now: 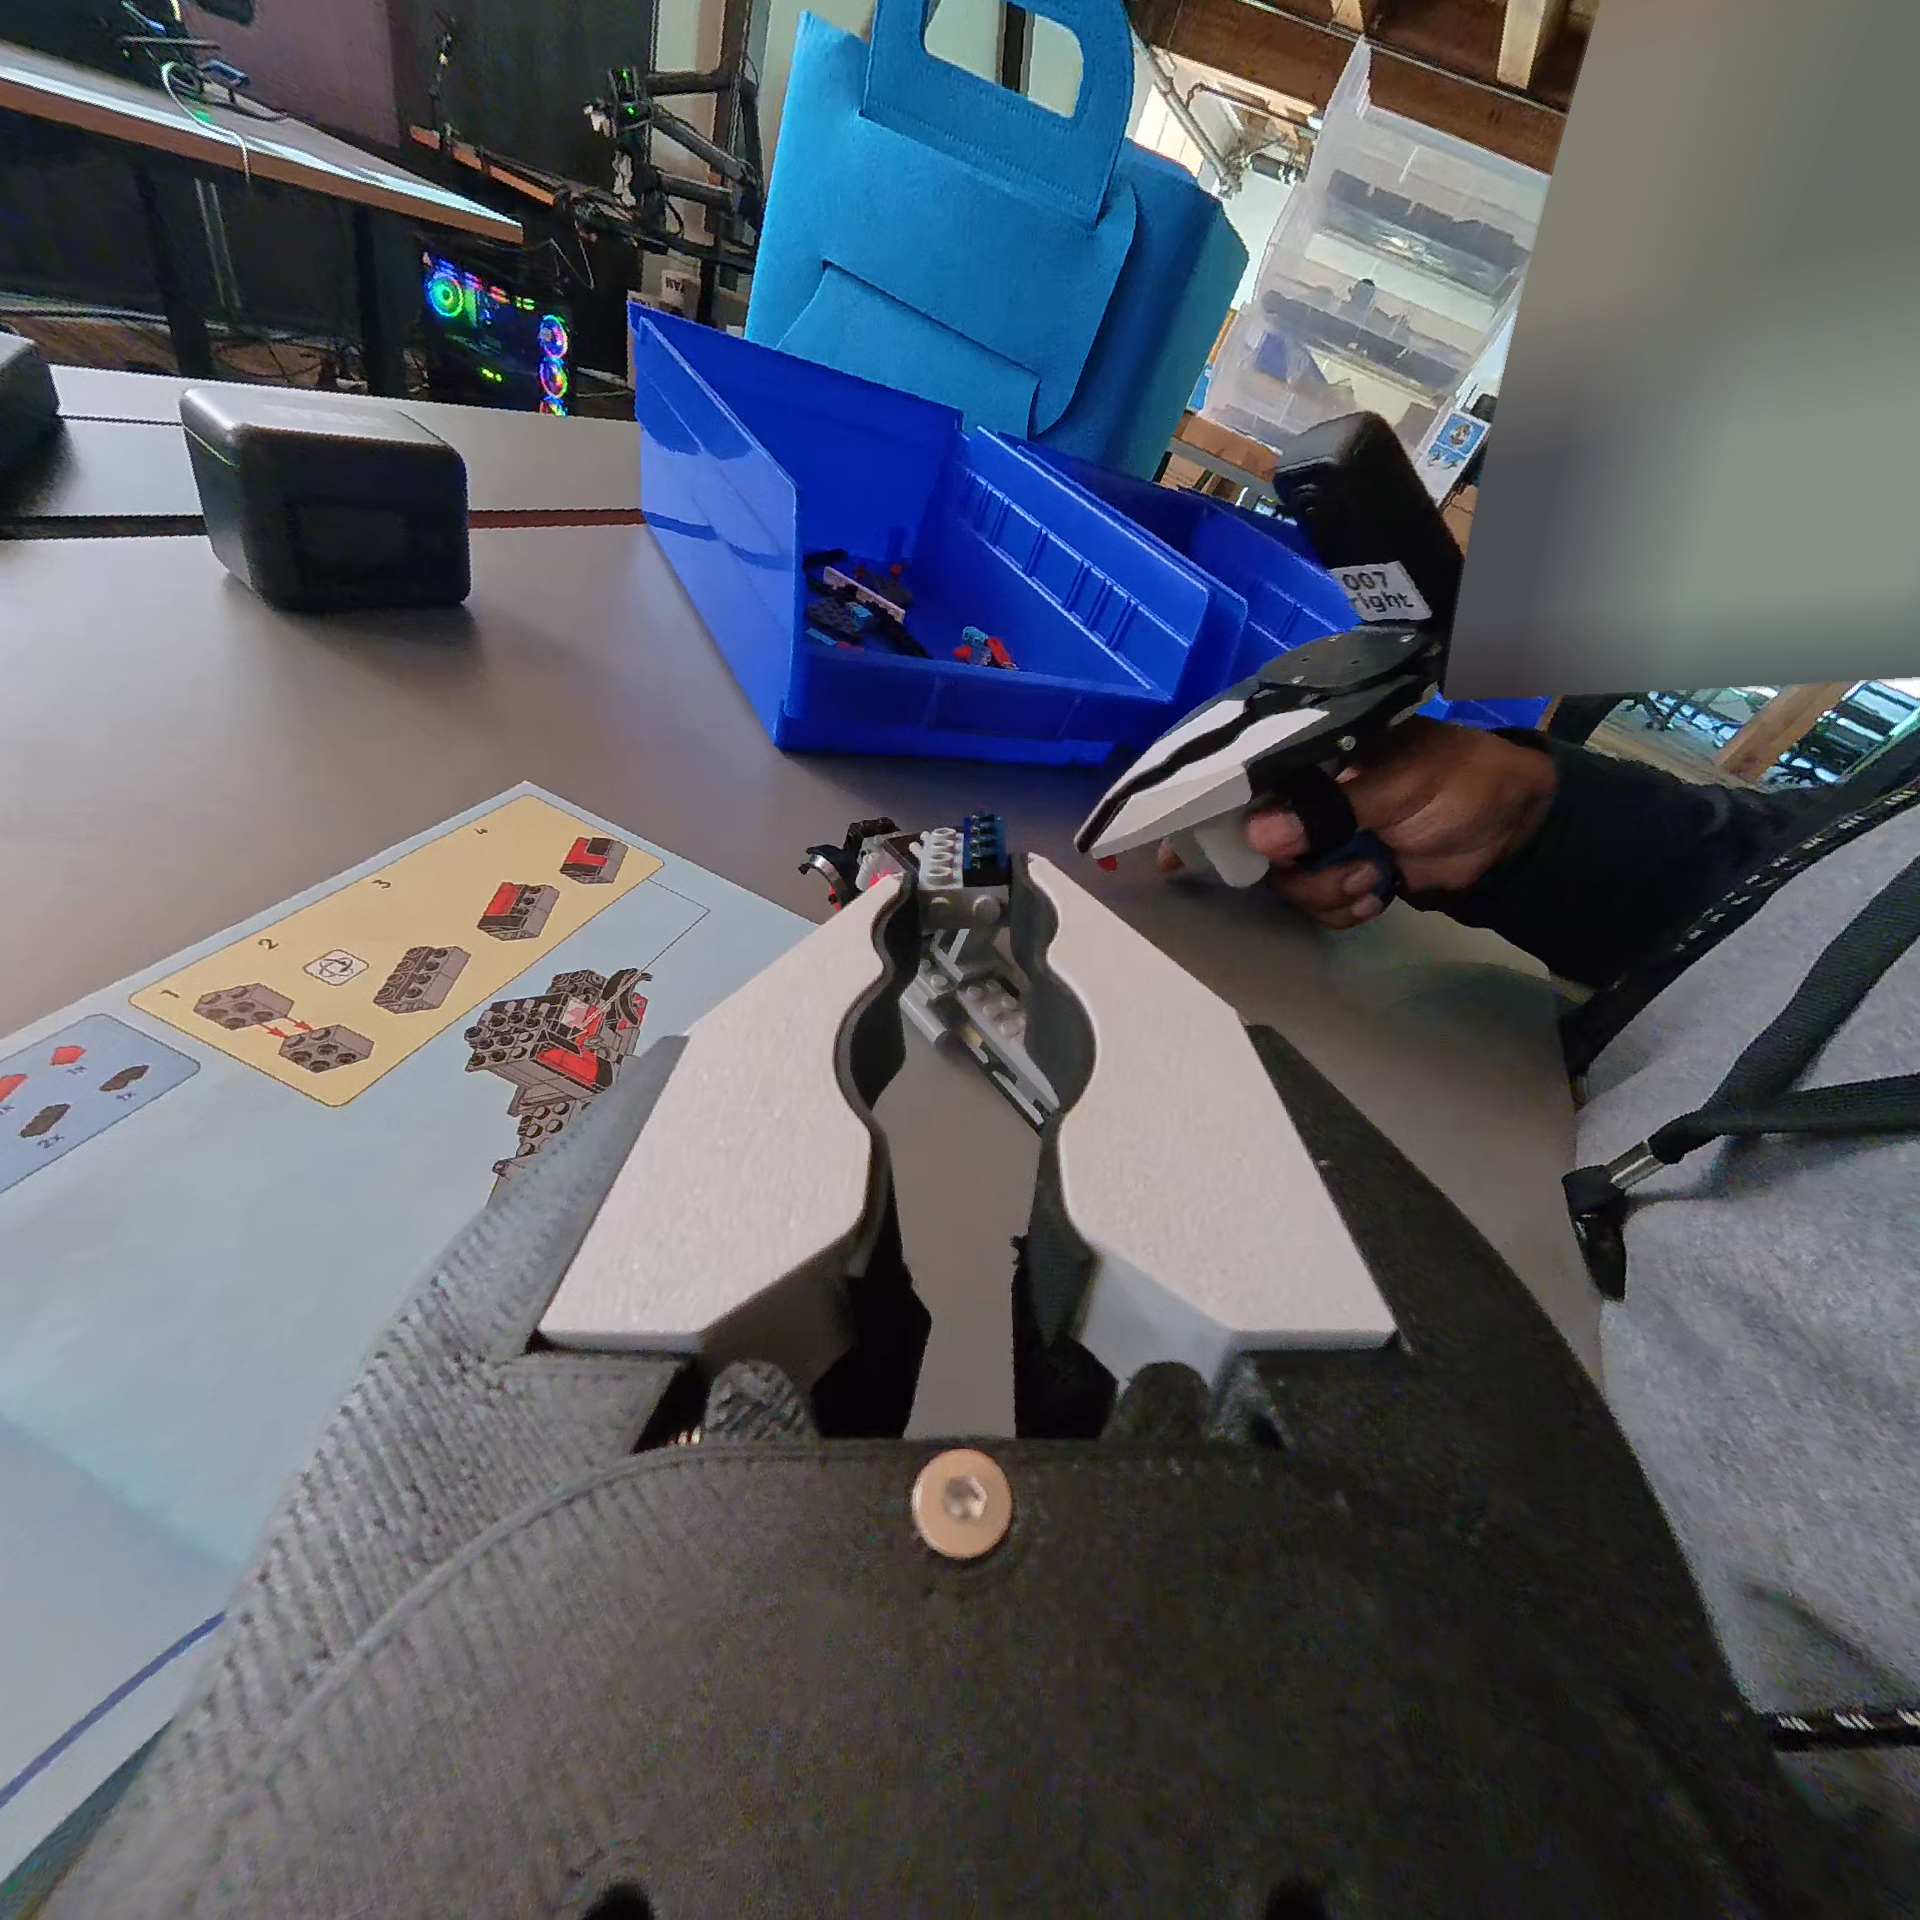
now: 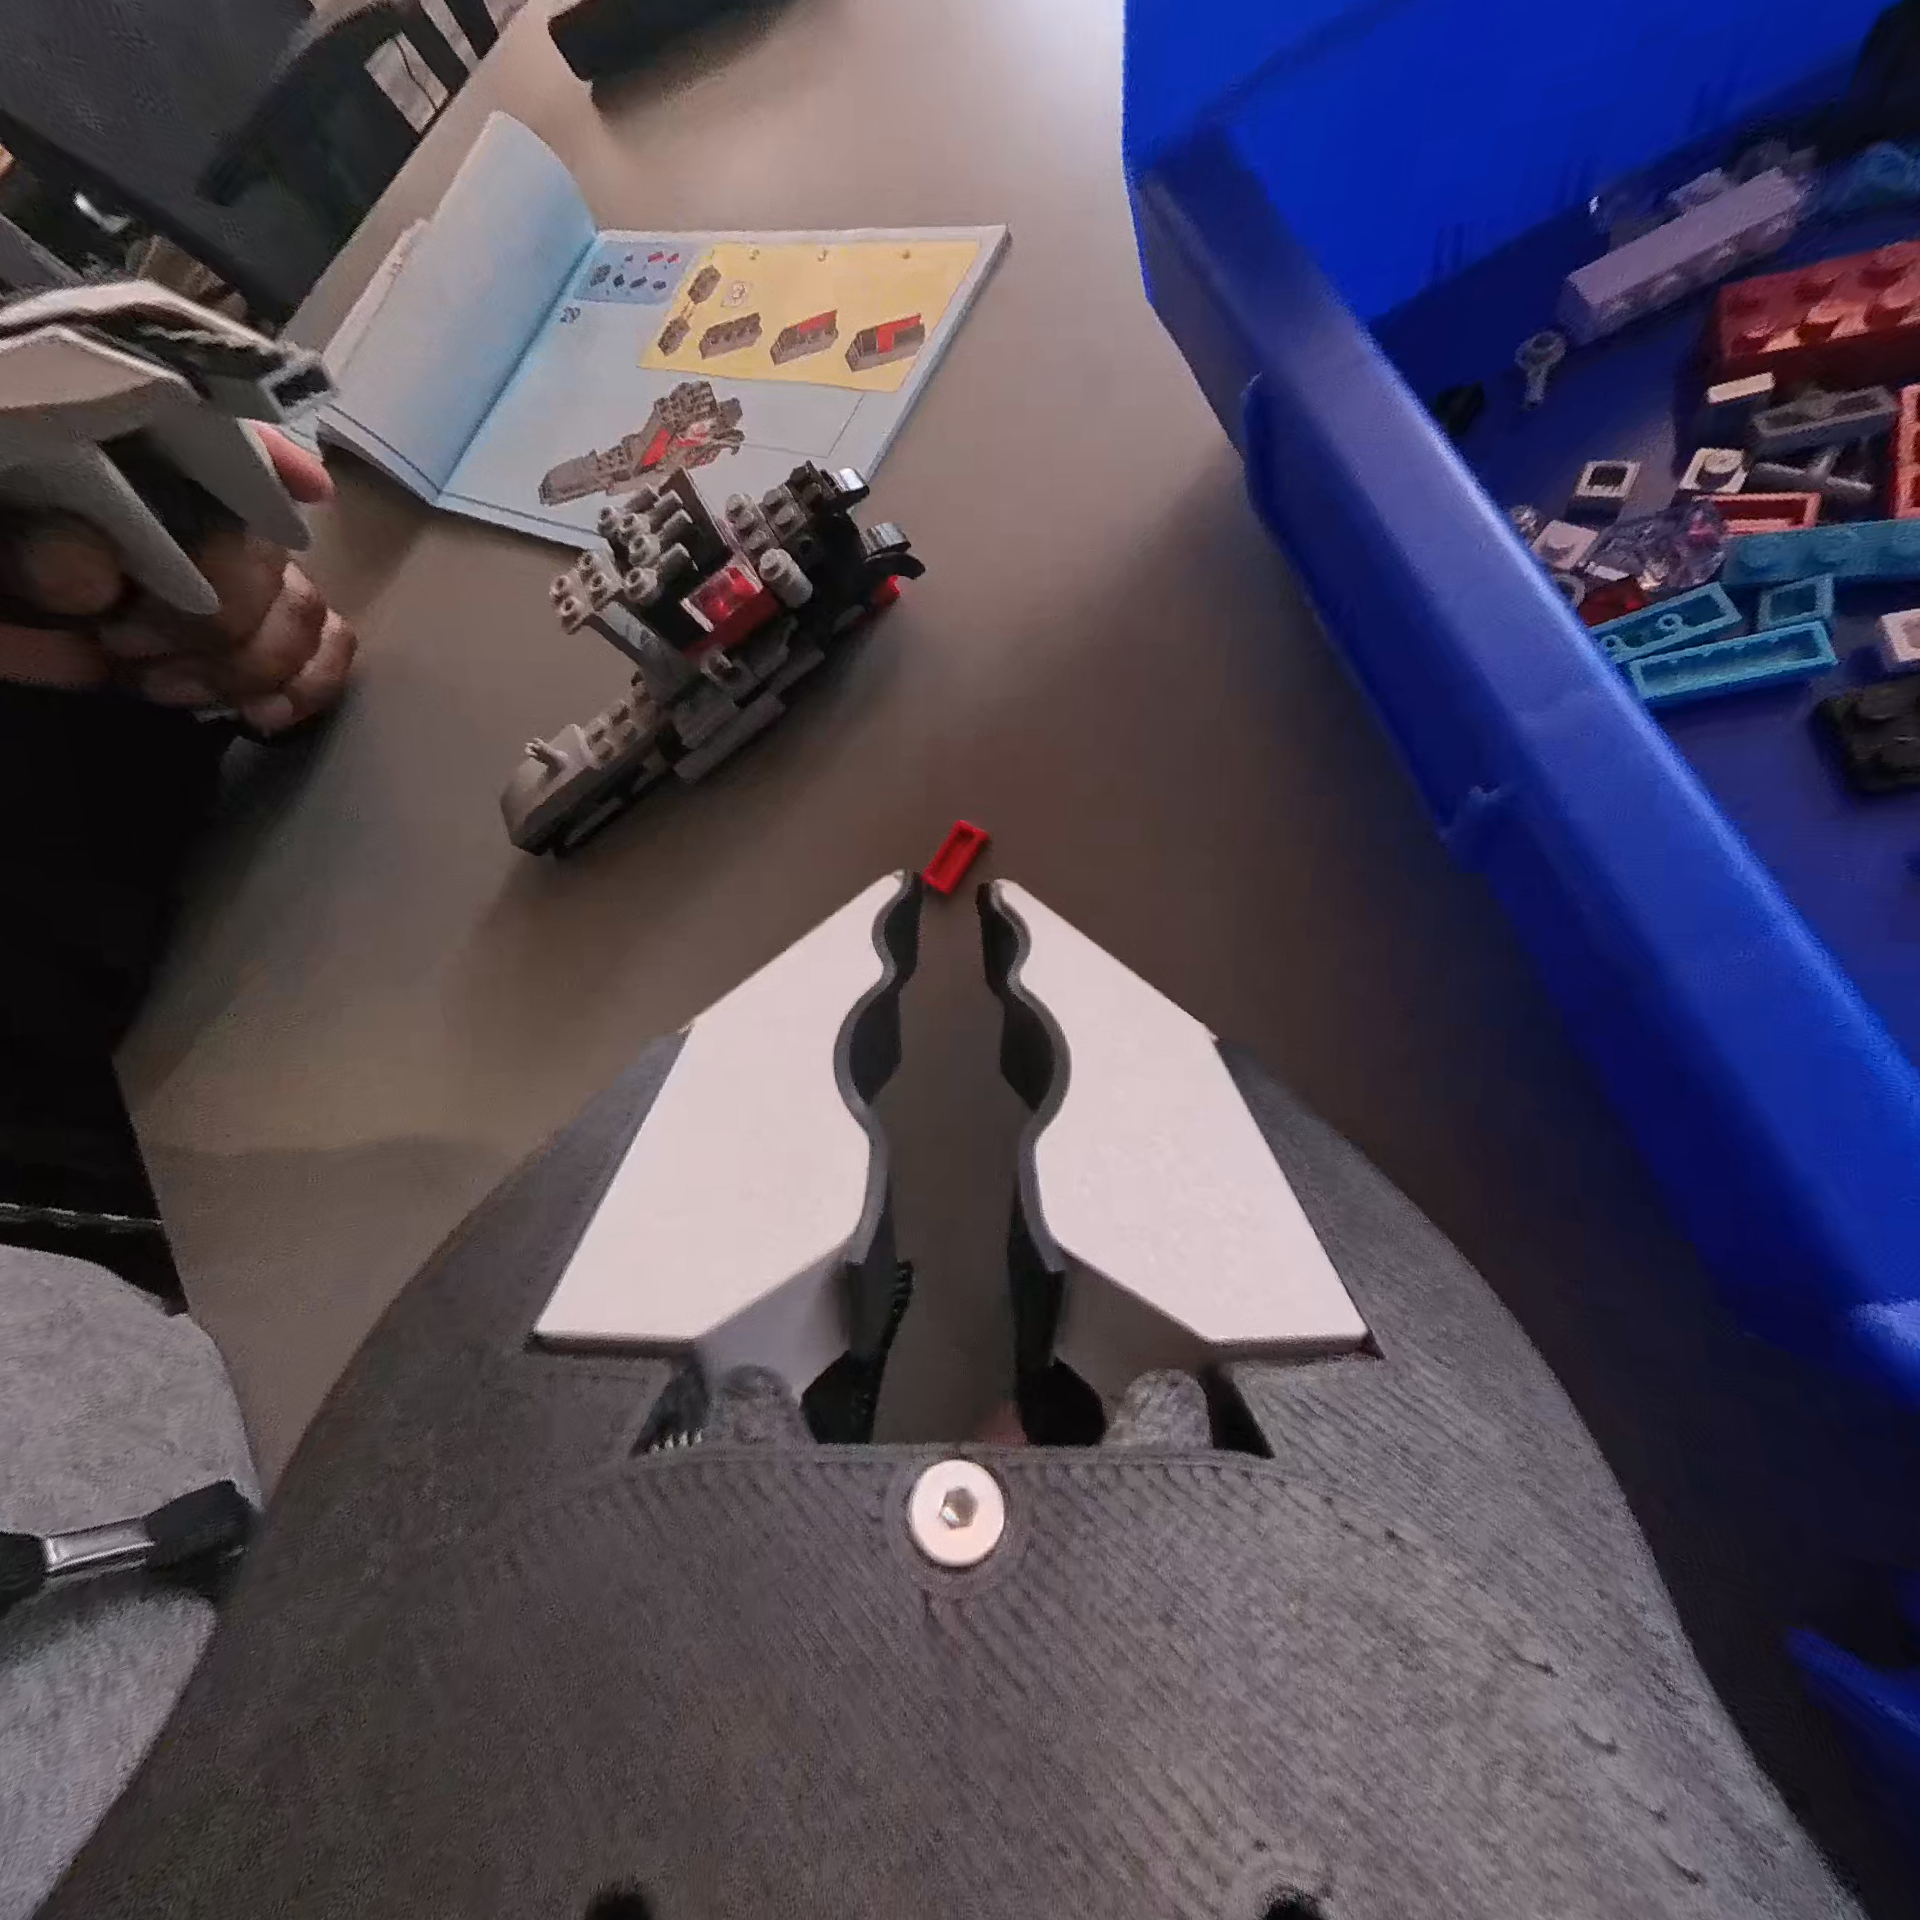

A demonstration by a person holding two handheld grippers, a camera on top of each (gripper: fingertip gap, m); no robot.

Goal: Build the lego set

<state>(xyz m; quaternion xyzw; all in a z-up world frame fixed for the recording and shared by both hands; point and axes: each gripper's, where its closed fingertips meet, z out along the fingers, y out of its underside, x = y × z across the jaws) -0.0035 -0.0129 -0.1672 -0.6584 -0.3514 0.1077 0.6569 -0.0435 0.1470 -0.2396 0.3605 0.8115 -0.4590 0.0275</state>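
The partly built grey, black and red lego model (image 2: 707,623) lies on the dark table (image 2: 1091,623). In the left wrist view the model (image 1: 961,883) shows through the gap between my left gripper's fingers. My left gripper (image 1: 964,883) is open and empty; it also shows at the left edge of the right wrist view (image 2: 156,416), apart from the model. A small red piece (image 2: 956,857) lies on the table just in front of my right gripper (image 2: 951,891), whose jaws stand slightly apart. In the left wrist view the right gripper (image 1: 1091,842) points down at the red piece (image 1: 1107,862).
The open instruction booklet (image 1: 312,1039) lies left of the model. A blue bin (image 2: 1455,623) with several loose pieces stands to the right. A blue felt bag (image 1: 966,260) stands behind the bins. A black box (image 1: 327,499) sits at the far left. The gap from one gripper's tips to the other's is roughly 20 cm.
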